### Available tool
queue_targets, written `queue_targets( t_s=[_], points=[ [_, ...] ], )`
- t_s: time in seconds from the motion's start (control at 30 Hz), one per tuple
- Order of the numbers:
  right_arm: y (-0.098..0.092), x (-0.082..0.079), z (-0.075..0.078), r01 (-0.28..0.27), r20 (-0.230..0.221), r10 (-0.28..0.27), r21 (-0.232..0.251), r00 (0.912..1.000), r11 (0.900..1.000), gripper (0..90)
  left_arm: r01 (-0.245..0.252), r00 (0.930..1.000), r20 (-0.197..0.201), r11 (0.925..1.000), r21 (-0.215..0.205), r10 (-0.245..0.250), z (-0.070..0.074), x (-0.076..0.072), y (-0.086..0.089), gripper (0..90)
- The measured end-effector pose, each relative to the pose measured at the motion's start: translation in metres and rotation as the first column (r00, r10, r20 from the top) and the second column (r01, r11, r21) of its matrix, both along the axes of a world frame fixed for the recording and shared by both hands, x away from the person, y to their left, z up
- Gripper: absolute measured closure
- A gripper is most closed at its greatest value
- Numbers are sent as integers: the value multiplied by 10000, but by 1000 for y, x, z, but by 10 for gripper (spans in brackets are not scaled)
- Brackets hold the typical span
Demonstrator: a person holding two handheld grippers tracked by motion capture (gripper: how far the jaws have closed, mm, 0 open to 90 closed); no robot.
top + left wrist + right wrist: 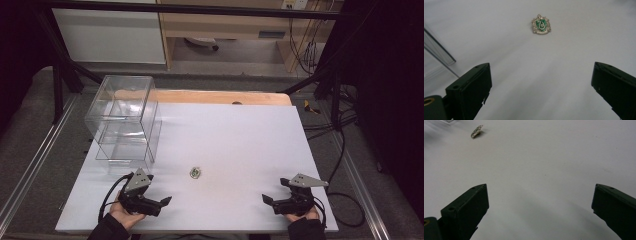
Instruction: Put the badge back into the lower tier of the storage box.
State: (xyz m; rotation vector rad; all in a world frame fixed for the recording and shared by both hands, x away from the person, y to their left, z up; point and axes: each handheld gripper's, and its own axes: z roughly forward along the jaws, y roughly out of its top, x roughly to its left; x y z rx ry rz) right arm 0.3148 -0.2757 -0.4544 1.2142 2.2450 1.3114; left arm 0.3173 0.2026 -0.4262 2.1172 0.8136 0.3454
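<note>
Nothing is picked up yet: we hold both the left gripper (159,205) and the right gripper (274,202) spread wide and empty near the table's (240,130) front edge. Our green crest badge (541,24) lies flat on the white top between them, untouched. Clear stacked boxes (125,120) stand at far left, off the path.

White tabletop (240,135) on a wooden desk (220,97), grey carpet (30,135), black frame bars (190,9), pale wood cabinets (225,25), trailing cables (345,145), dim surroundings
</note>
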Motion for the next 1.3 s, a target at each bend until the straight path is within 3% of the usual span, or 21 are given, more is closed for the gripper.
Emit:
queue_targets(
  t_s=[0.57,0.9,0.93,1.03,1.3],
  points=[
    [0,0,0,-32,-55,32,-6,10000,10000,16,514,9986,-133,9981,348,-510,1,16,-38,25],
    [0,0,0,-93,-74,93,1,9999,10000,16,487,9986,-215,9982,350,-480,2,28,-51,25],
    [0,0,0,-87,-65,87,2,9999,10000,16,609,9981,-50,9977,306,-608,1,32,-53,25],
    [0,0,0,-103,-73,103,-9,9999,9999,16,436,9988,-251,9986,289,-428,2,35,-56,25],
    [0,0,0,-106,-81,107,22,9999,9999,16,387,9990,-241,9988,315,-379,5,49,-72,26]
  ],
)
